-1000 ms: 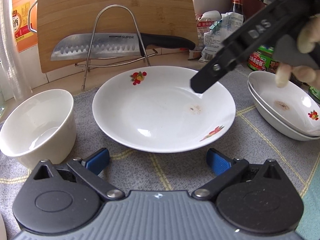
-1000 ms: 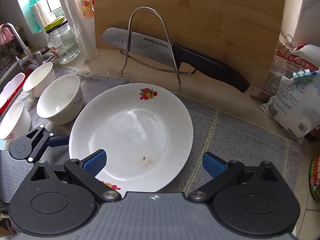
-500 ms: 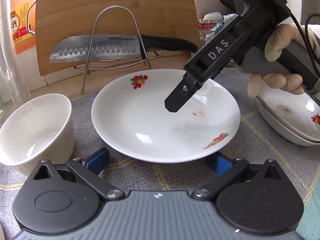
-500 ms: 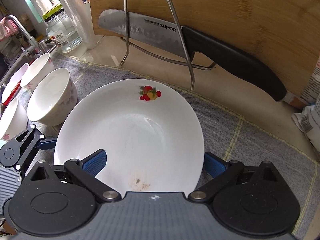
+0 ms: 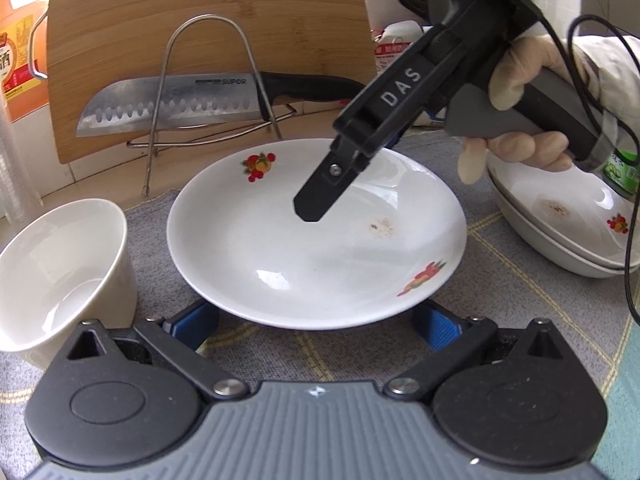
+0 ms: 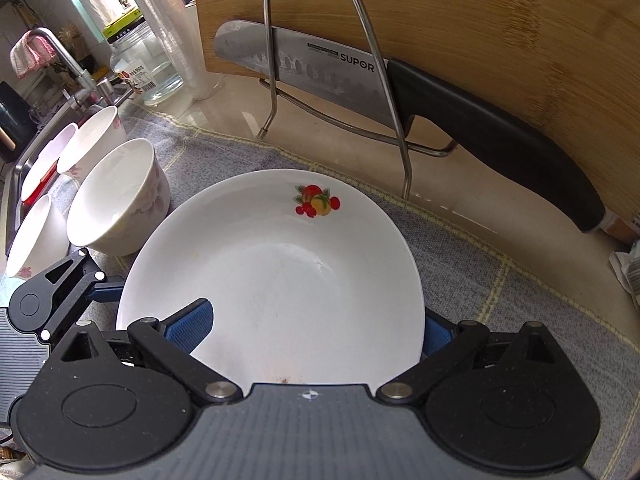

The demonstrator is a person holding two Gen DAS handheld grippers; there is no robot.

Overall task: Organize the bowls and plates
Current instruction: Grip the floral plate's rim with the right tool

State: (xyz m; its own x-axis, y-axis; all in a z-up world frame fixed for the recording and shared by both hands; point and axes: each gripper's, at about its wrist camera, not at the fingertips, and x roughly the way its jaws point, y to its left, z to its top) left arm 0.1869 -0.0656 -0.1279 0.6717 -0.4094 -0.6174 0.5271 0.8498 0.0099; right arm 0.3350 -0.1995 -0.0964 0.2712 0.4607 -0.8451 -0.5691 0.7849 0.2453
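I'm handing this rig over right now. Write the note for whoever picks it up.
Left tool: open, low at the near rim of the fruit-print plate, holding nothing.
Right tool: open, straddling the same plate's rim, one finger over the inside, one outside; not closed yet.
Things: the plate lies flat on the grey mat. Two stacked plates sit to its right. A white bowl stands to its left, three more bowls beyond it near the sink.
Done: two plates stacked.
Left: likely close on this plate, add it to the stack, then gather the bowls.
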